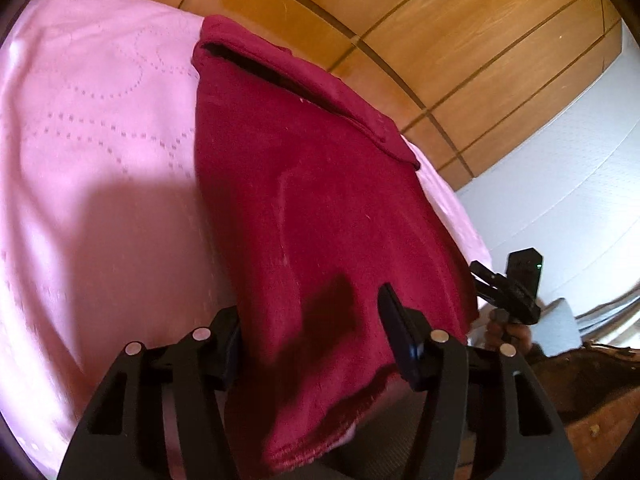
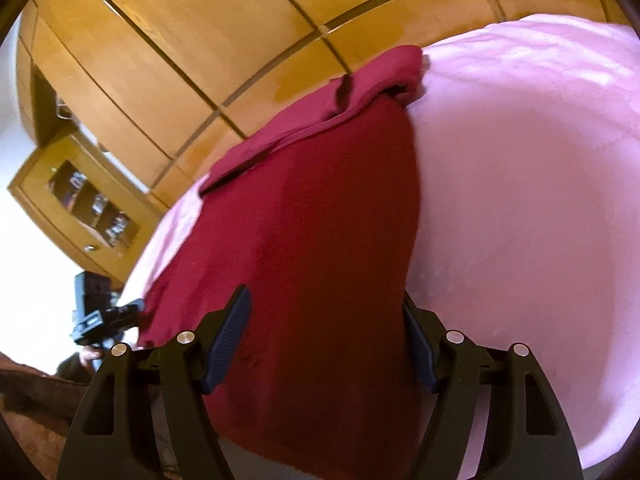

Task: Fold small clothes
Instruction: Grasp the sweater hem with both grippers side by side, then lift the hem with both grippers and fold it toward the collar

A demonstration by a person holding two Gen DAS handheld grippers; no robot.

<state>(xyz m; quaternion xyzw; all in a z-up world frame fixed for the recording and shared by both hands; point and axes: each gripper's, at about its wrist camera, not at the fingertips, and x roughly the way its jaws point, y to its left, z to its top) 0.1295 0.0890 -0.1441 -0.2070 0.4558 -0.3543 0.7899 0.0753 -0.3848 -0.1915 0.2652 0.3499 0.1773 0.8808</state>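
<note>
1. Writing: no brand or label can be read anywhere.
2. One dark red garment (image 1: 320, 220) lies on one pink bedspread (image 1: 100, 160), its folded end toward 12 o'clock.
3. Two grippers: left gripper (image 1: 312, 344) and right gripper (image 2: 326, 340) each straddle the garment's near edge at 6 o'clock, jaws apart; whether the pads pinch cloth cannot be told.
4. Wooden wardrobe (image 2: 180, 20) stands behind.

Pink bedsheet (image 1: 92, 152) with dotted embossed pattern, sunlit in patches, shadowed near the bottom. Behind it, glossy wooden wardrobe panels (image 1: 460, 52) with dark seams; white wall (image 1: 580, 208) off to one side. In right wrist view, small wooden cabinet (image 2: 80, 208) with glass door, small items inside, too blurred to identify.
</note>
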